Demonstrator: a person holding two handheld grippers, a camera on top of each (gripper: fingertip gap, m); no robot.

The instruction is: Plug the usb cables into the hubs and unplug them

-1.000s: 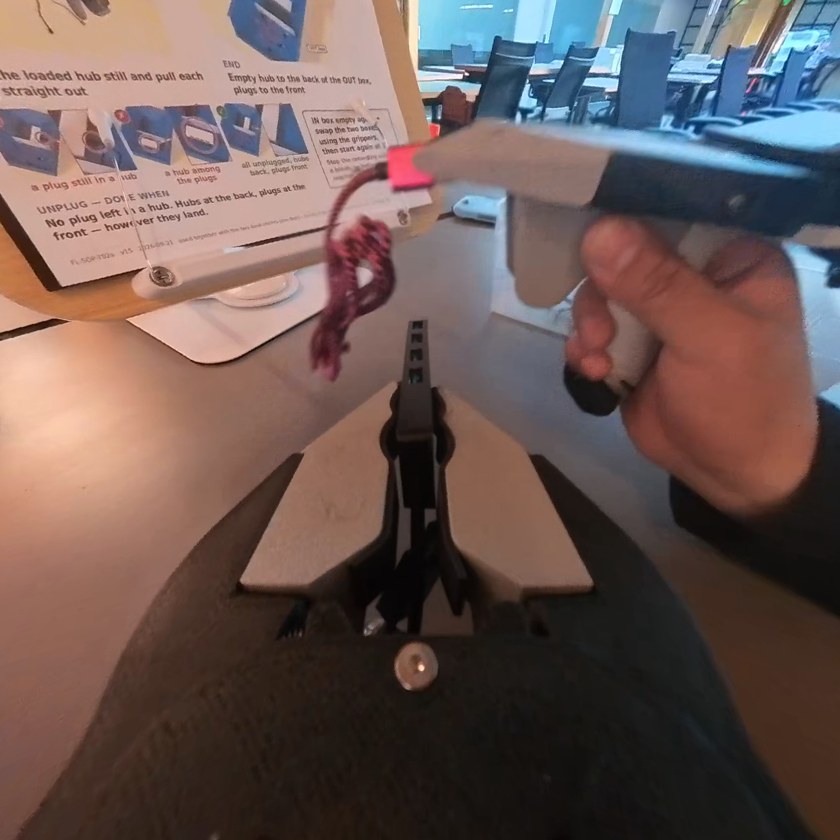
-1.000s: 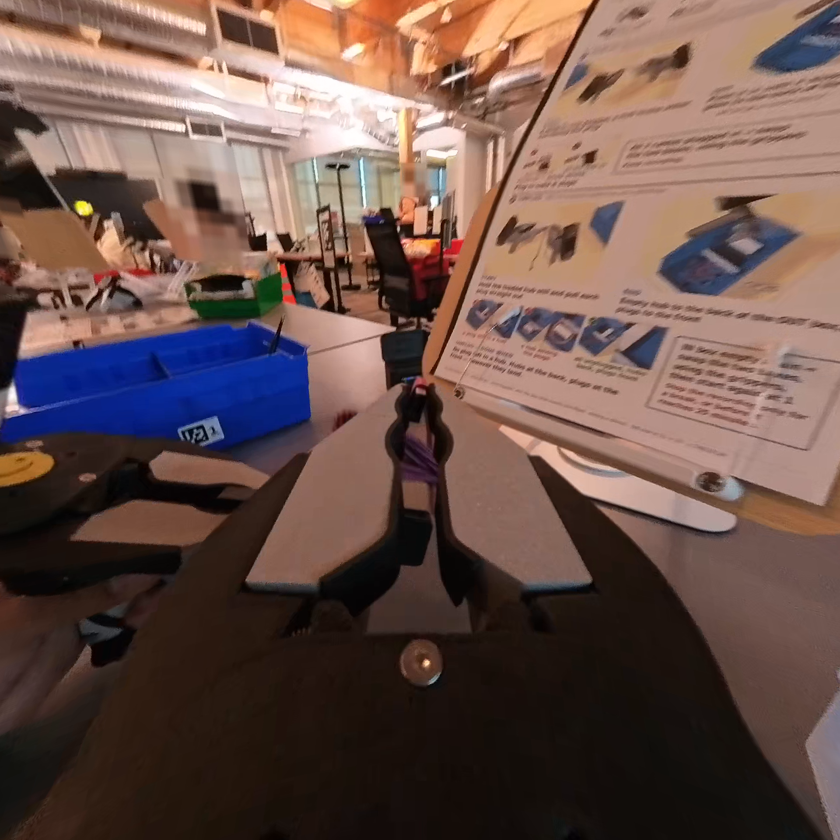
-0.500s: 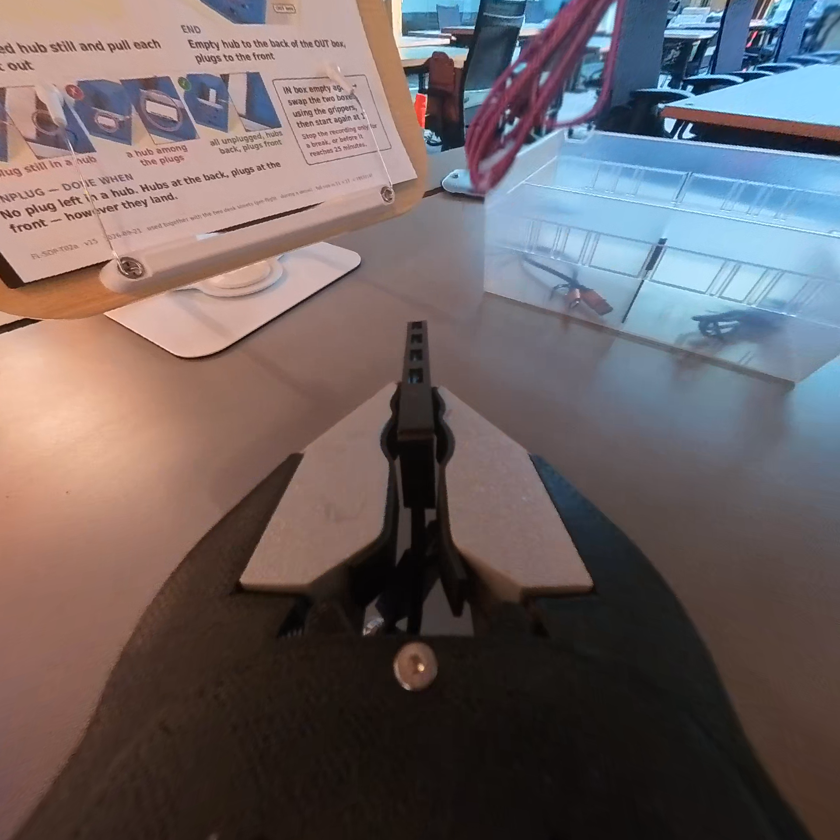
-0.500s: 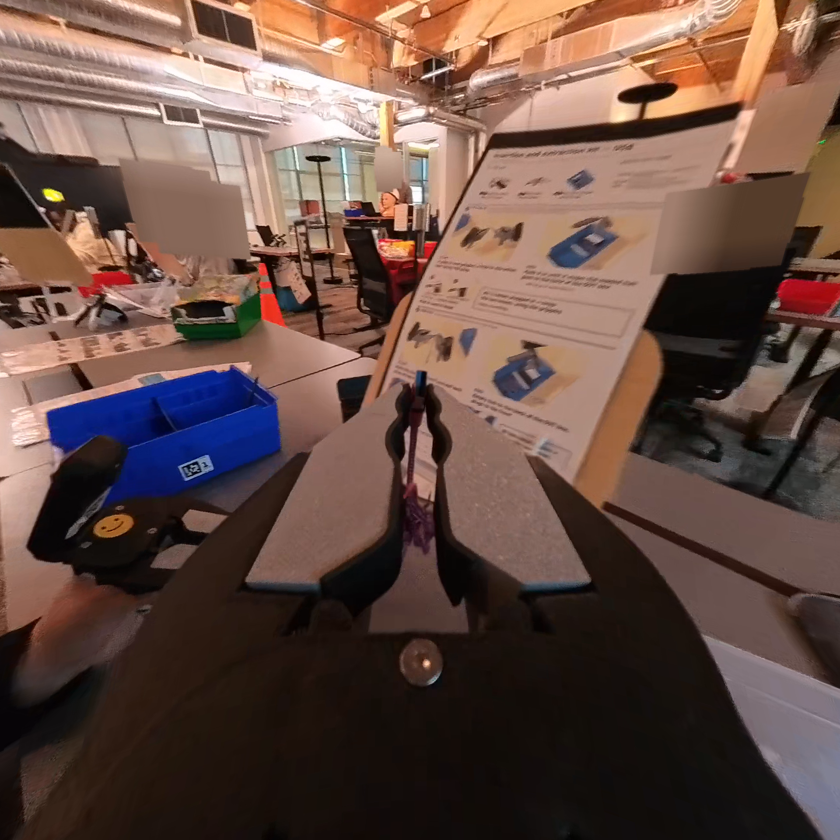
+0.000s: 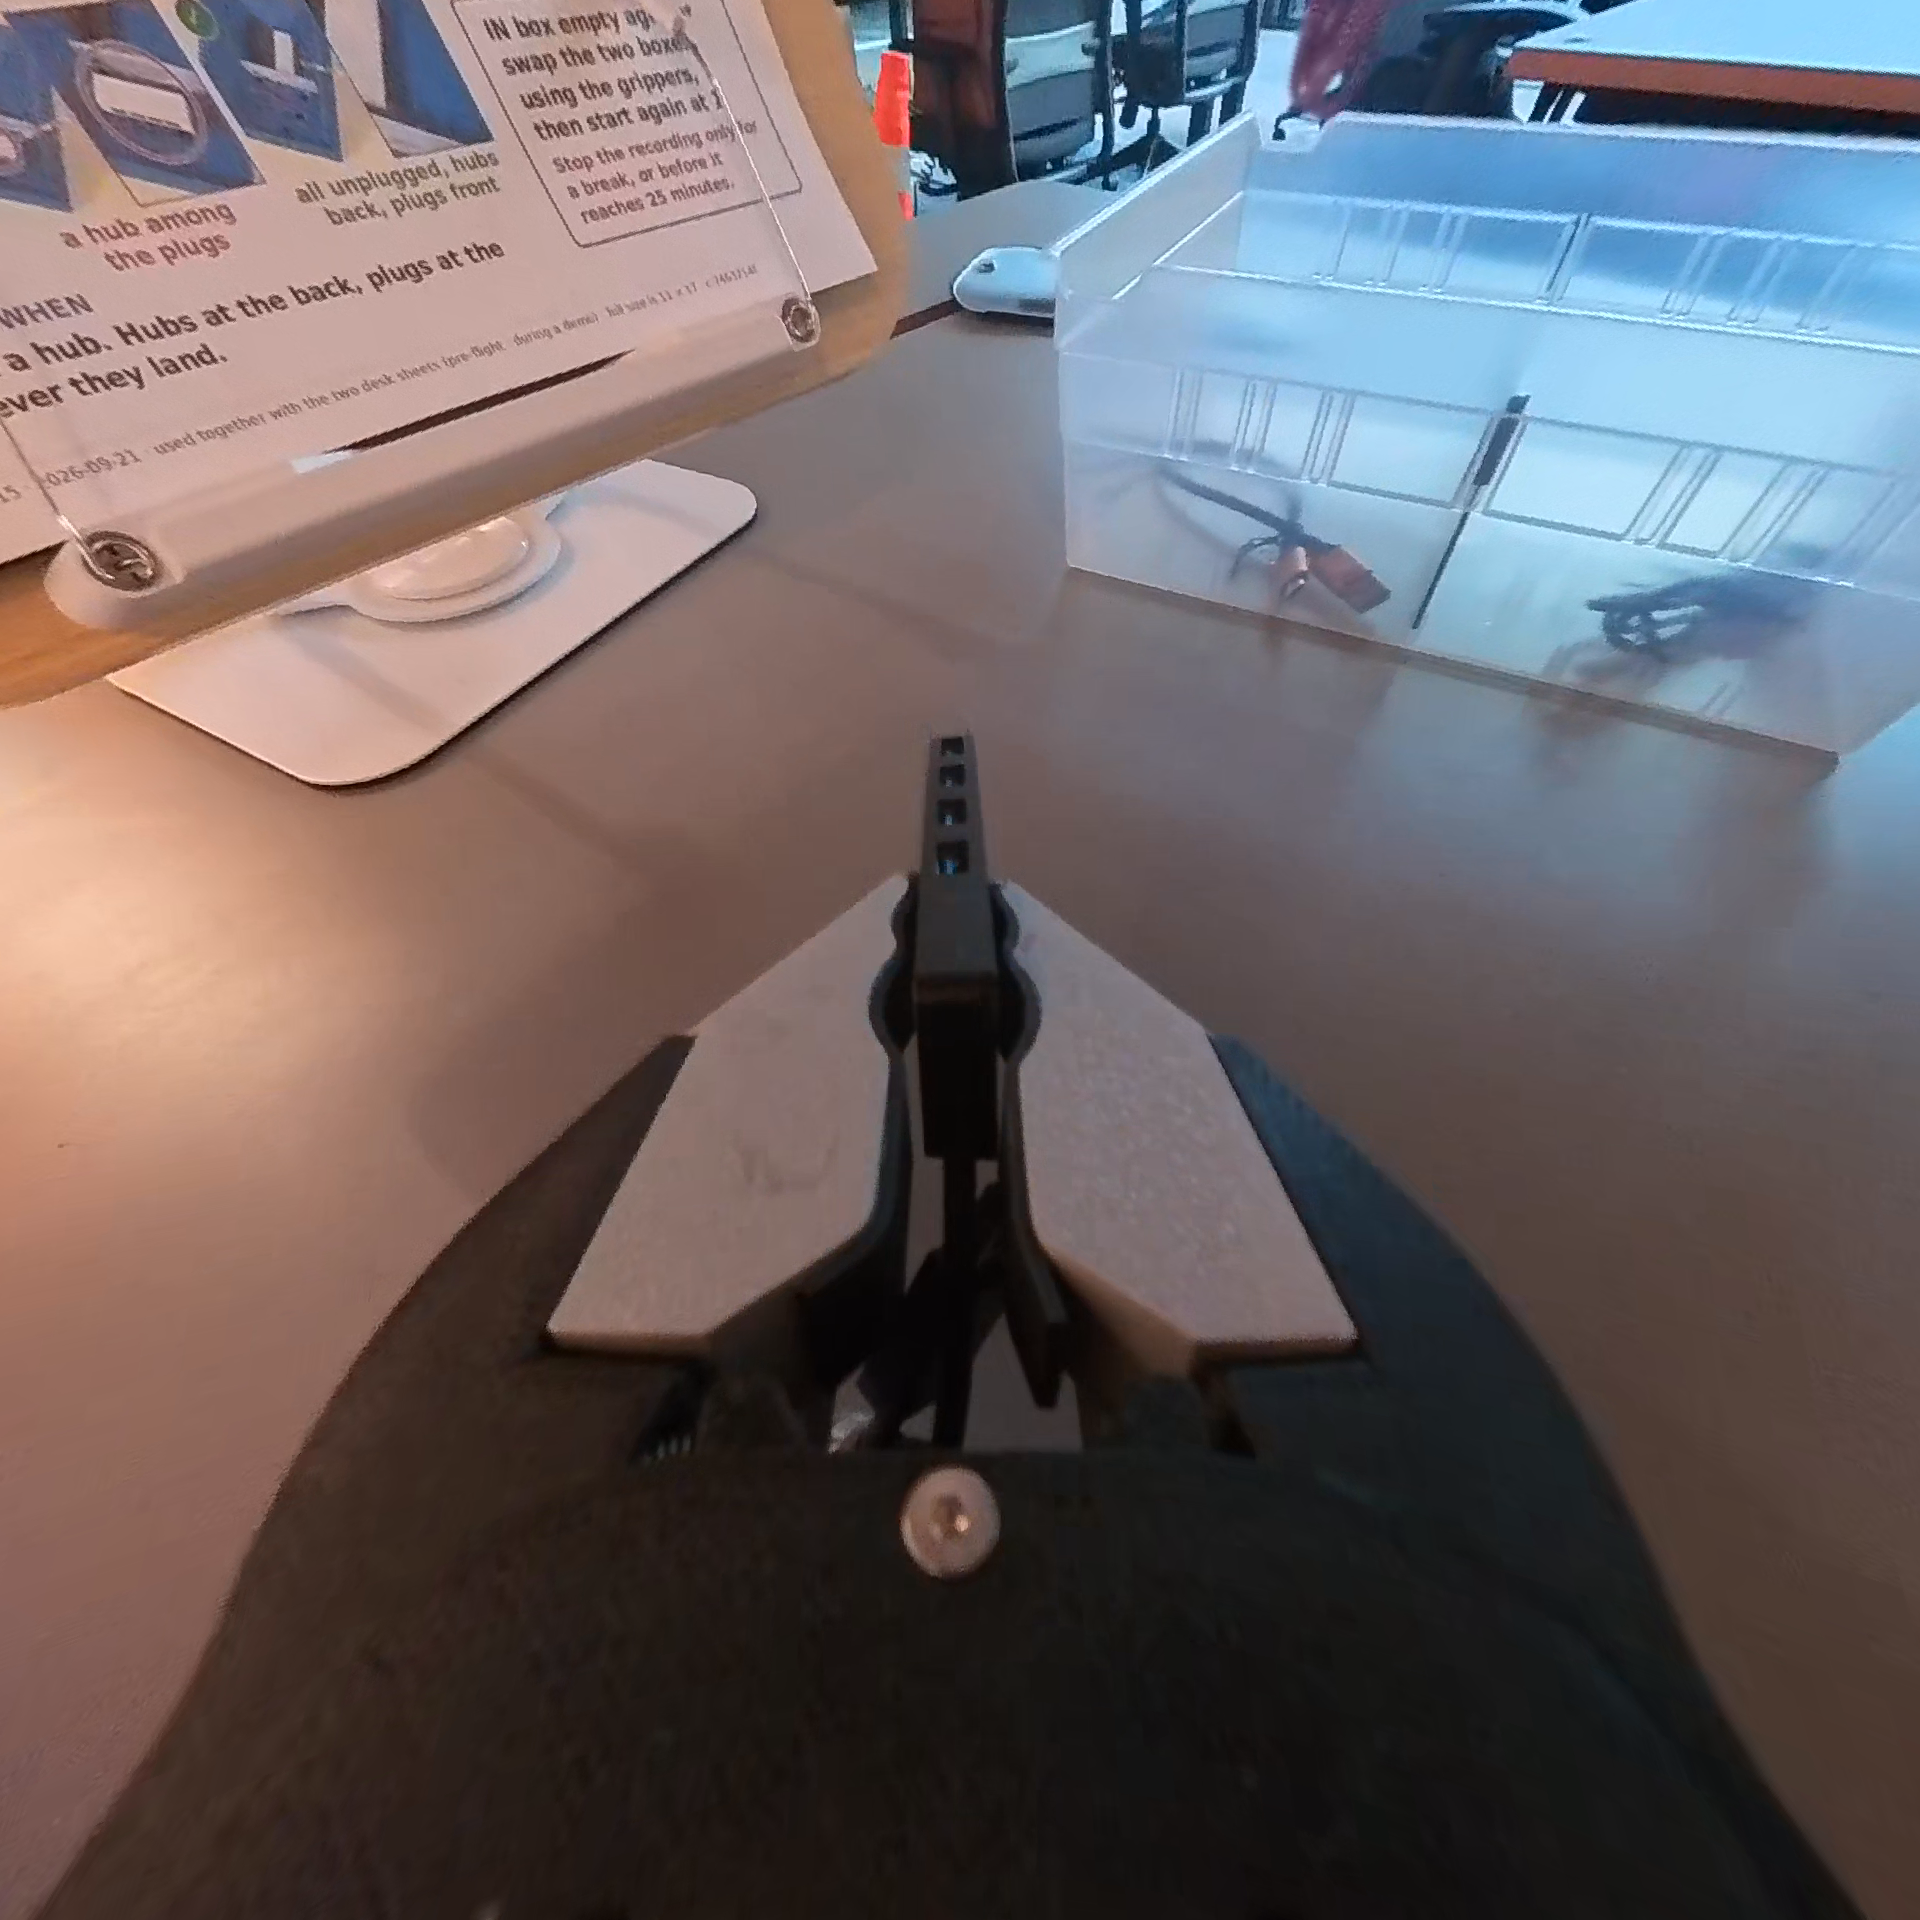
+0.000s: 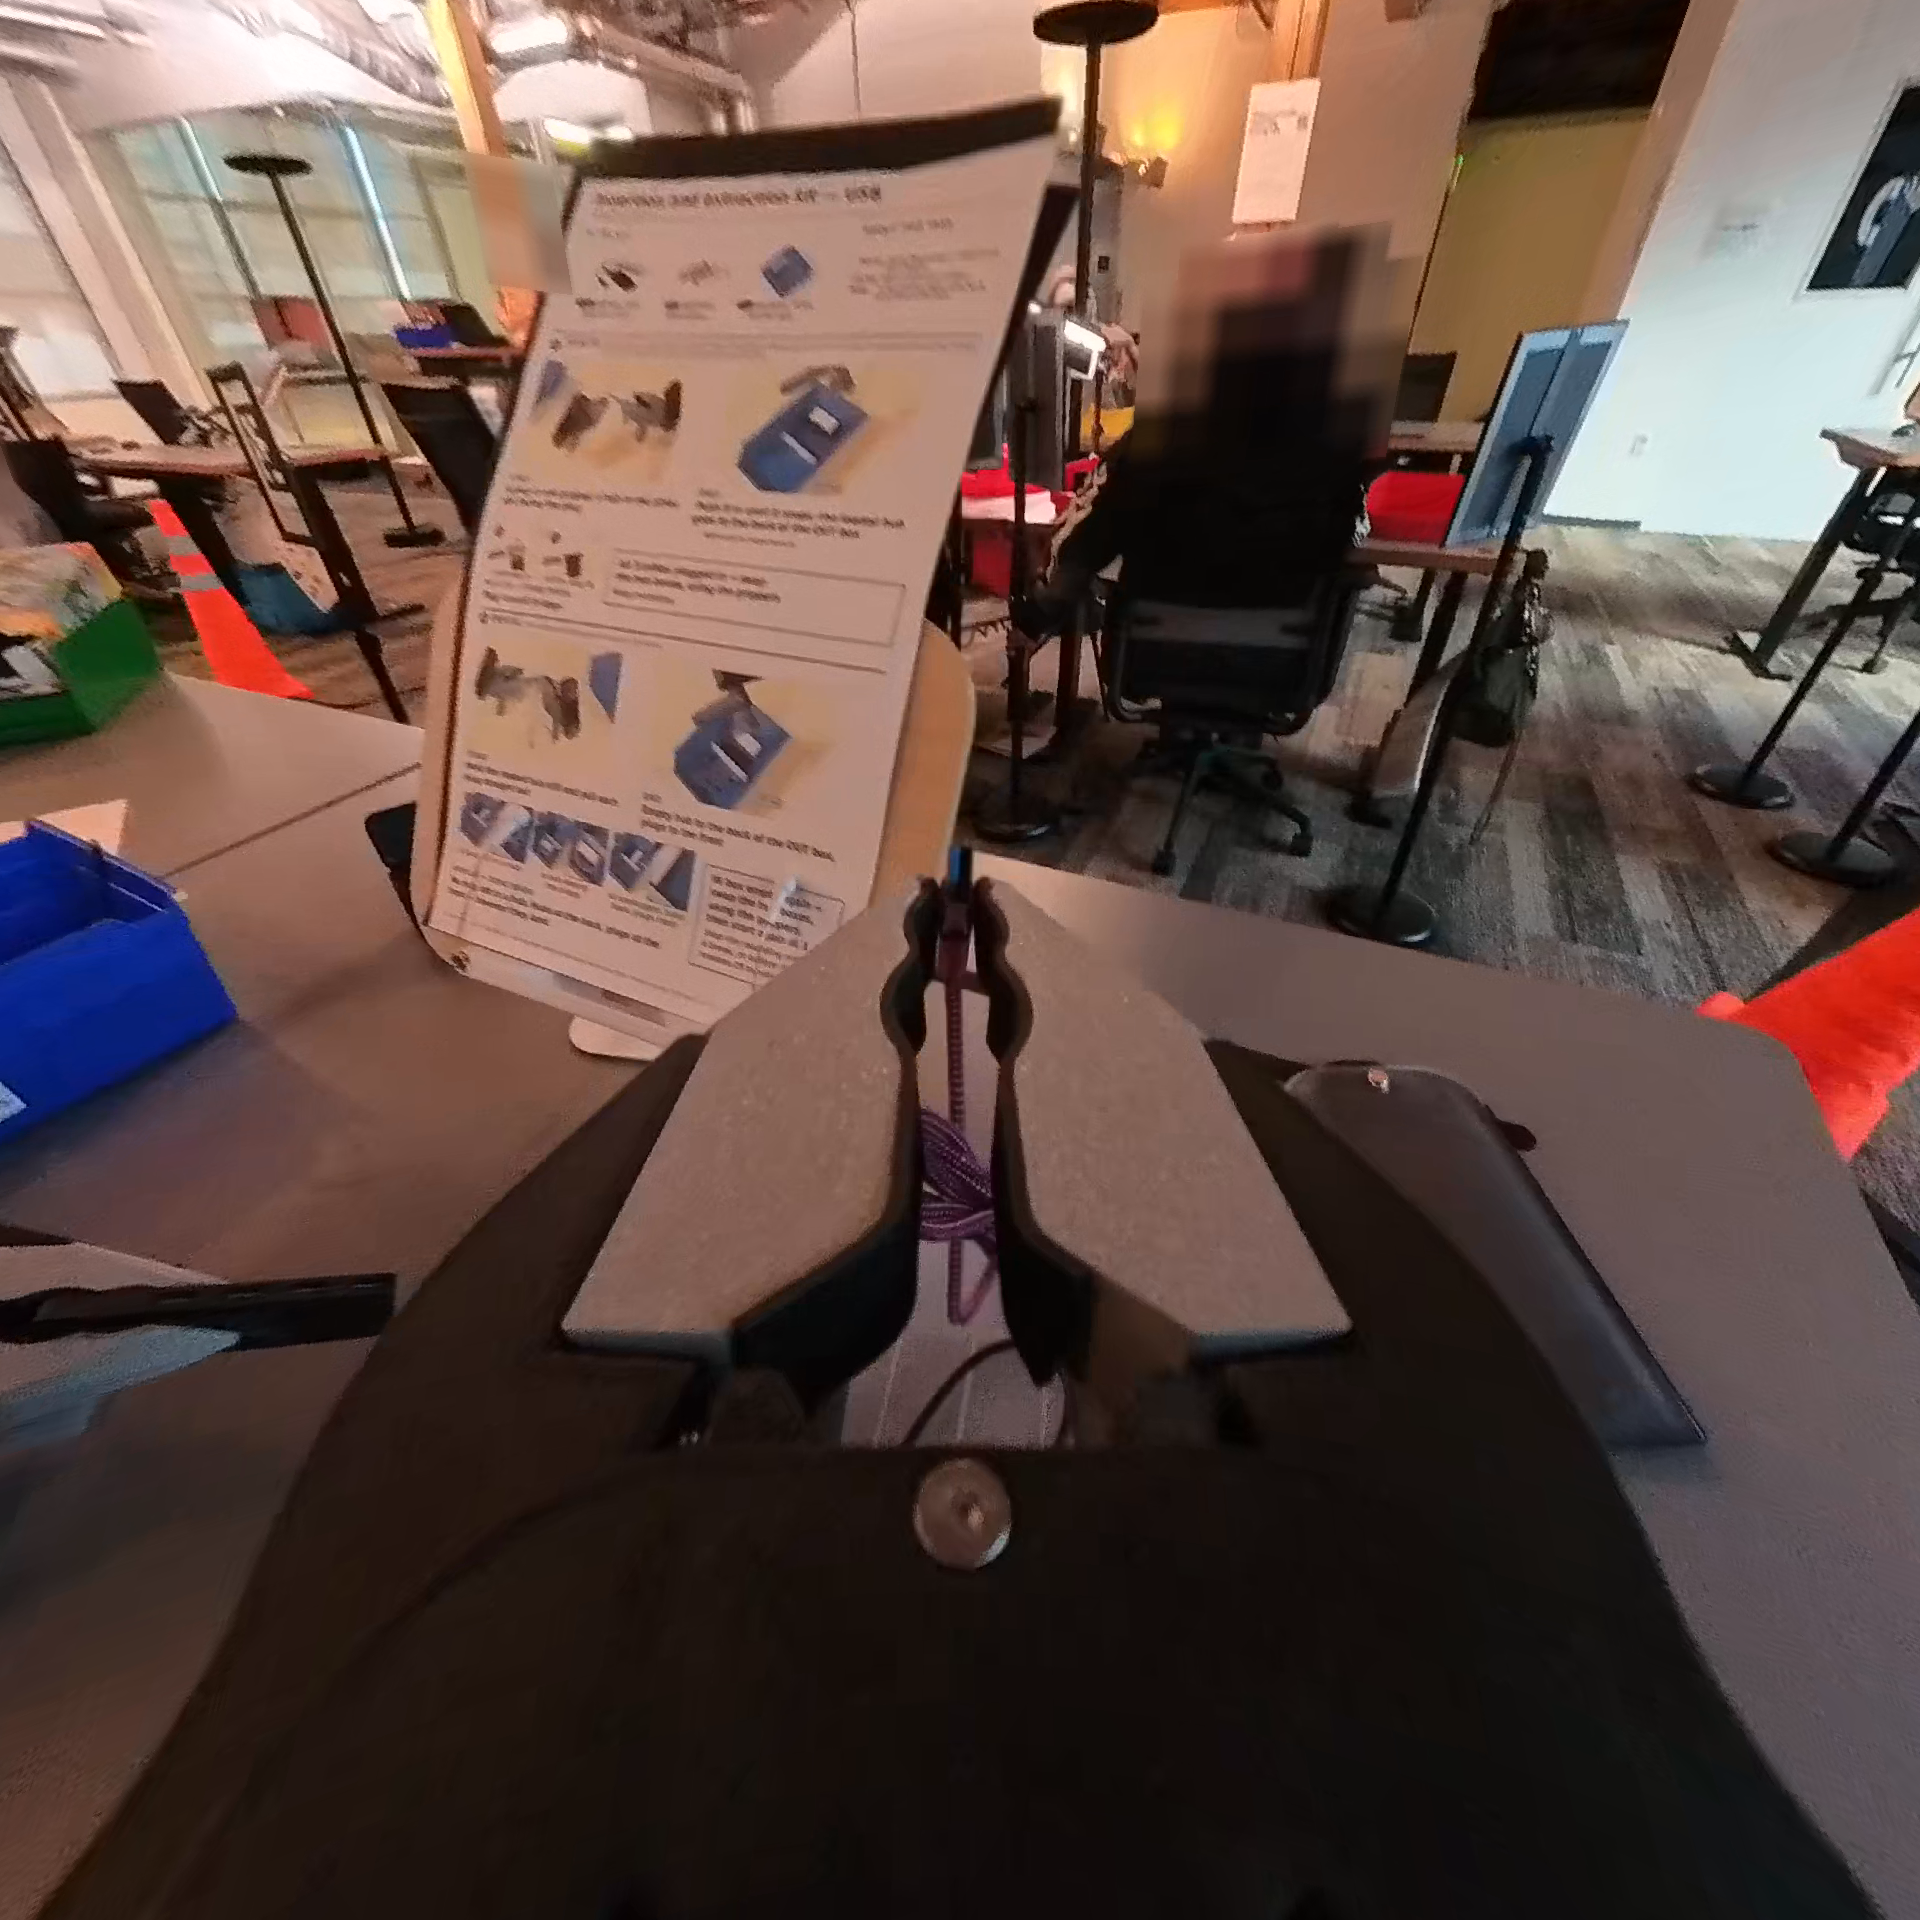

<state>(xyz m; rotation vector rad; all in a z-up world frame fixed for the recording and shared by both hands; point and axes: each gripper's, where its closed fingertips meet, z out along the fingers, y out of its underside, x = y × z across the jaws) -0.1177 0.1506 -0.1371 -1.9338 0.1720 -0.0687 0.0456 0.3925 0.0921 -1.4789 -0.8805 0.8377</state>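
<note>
Left gripper, matte black shell with grey grainy finger plates, was clamped on a slim black hub. The hub stood on edge along the fingers, its row of small rectangular ports facing up and its tip projecting past the fingertips at 12 o'clock. Right gripper, same build, was pinched on the plug end of a braided cable; a blue tip showed just beyond the fingertips, and the purple-red woven cord hung down in loops between the fingers.

In the left wrist view, a smooth brown-grey table lay under the gripper. At 10 o'clock stood a printed instruction sheet on a wooden board with a white rounded base. At 1 to 2 o'clock sat a frosted clear plastic bin with ribbed dividers; dark cables and an orange-red plug showed dimly through its wall.

In the right wrist view, a blue plastic bin sat at 9 o'clock.

Versus 1.0 s ago: the right gripper and the hand holding it no longer crossed the left wrist view, the clear bin was now exposed, and the right camera had swung off the blue bin toward the sheet.
</note>
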